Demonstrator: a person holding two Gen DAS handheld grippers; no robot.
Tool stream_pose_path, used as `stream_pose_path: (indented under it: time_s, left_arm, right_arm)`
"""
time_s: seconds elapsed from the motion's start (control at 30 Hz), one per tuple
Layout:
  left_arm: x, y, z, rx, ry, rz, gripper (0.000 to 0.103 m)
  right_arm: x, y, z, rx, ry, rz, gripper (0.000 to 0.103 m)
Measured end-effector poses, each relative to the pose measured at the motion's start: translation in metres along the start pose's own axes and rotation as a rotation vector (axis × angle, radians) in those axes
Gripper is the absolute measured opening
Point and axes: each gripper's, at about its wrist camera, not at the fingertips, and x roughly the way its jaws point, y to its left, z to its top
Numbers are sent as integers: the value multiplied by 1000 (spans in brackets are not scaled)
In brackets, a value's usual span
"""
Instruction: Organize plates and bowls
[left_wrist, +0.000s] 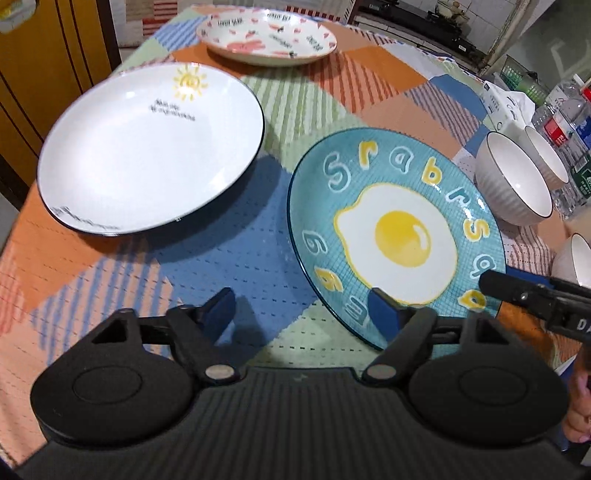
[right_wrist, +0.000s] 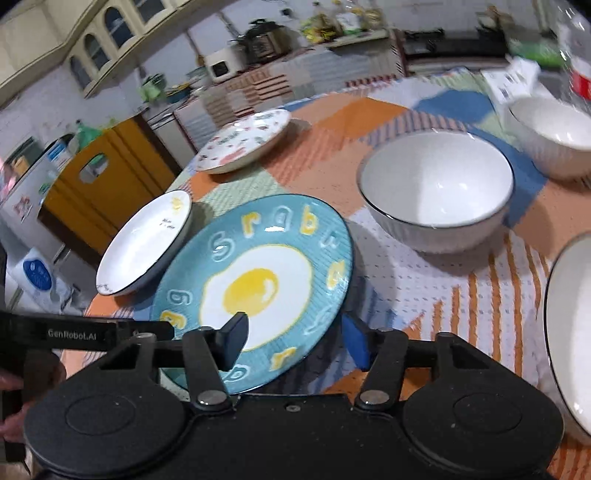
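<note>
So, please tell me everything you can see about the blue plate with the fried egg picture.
The blue plate is round, glossy like glazed ceramic, with a fine grid pattern, a fried egg painted in the middle and white and yellow letters around it. It is empty and lies on the patchwork tablecloth, between the white sun plate and a white bowl. One finger of each pair of tongs overlaps its near rim; contact is unclear.

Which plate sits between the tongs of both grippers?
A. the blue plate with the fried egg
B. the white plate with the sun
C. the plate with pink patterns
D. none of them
A: both wrist views show the egg plate's near rim between the tongs, one tong over it.
</note>
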Motion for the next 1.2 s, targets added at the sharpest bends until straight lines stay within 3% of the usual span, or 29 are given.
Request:
stream_pose_path:
  time_s: [0.13, 0.2, 0.23, 0.3, 0.43, 0.73, 1.0, 1.2]
  left_arm:
    - [5, -6, 0, 45, -21, -3, 54]
    - [6, -10, 1, 60, -27, -20, 44]
    - [7, -12, 1, 66, -29, -34, 34]
    - [9, -16, 2, 63, -27, -58, 28]
    - [8, -24, 2, 88, -24, -22, 28]
    - [-10, -28, 18, 145, -44, -30, 28]
    - [-15, -16, 58, 82, -73, -31, 29]
    - [1, -9, 86, 20, -52, -57, 29]
  right_arm:
    - [11, -9, -5, 13, 35, 14, 41]
    - [17, -11, -6, 16, 45, 28, 24]
    - [18, -13, -7, 20, 39, 35, 25]
    - [18, -18, -9, 24, 22, 54, 23]
    - [17, -16, -10, -10, 12, 59, 23]
    - [7, -15, 2, -59, -26, 62, 24]
    - [7, 2, 34, -90, -94, 55, 24]
    - [20, 9, 67, -111, -82, 20, 24]
